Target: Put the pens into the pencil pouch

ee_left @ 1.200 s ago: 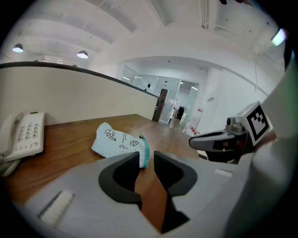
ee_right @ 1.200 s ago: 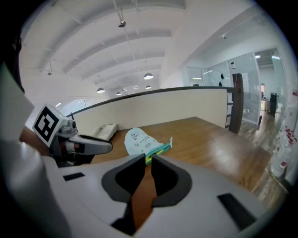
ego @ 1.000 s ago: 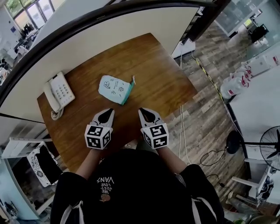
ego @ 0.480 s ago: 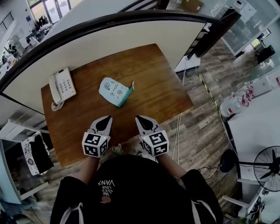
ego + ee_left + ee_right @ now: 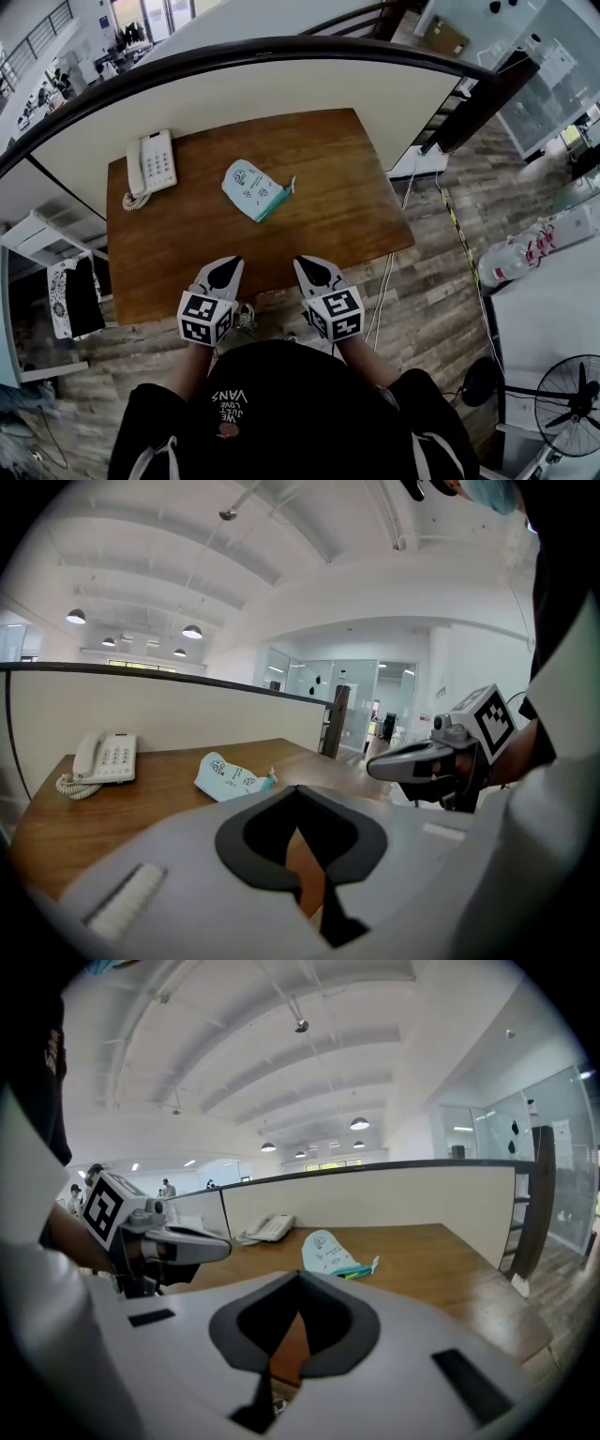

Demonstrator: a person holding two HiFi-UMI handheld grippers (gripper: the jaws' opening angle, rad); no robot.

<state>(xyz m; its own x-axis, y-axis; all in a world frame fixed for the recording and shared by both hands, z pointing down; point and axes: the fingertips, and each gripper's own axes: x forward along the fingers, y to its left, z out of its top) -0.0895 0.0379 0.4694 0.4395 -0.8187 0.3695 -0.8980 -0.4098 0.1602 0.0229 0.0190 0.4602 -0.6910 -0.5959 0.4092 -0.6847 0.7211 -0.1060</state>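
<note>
A pale teal pencil pouch [image 5: 253,188] lies on the brown wooden table [image 5: 319,234], also seen in the left gripper view as the pouch [image 5: 230,776] and in the right gripper view as the pouch [image 5: 331,1253]. Something thin and coloured pokes out of its right end; no loose pen shows on the table. My left gripper [image 5: 228,264] and right gripper [image 5: 307,263] are both shut and hold nothing. They hover side by side at the table's near edge, well short of the pouch. Each gripper shows in the other's view: right gripper [image 5: 375,769], left gripper [image 5: 223,1247].
A white desk phone [image 5: 152,165] sits at the table's far left corner. A curved partition wall [image 5: 281,80] runs behind the table. Wood-plank floor, cables and a standing fan [image 5: 569,403] lie to the right. A chair with dark cloth [image 5: 70,295] stands left of the table.
Both grippers and the person have drawn back from the pouch to the table's near edge. The table and pouch now look farther away in the head view.
</note>
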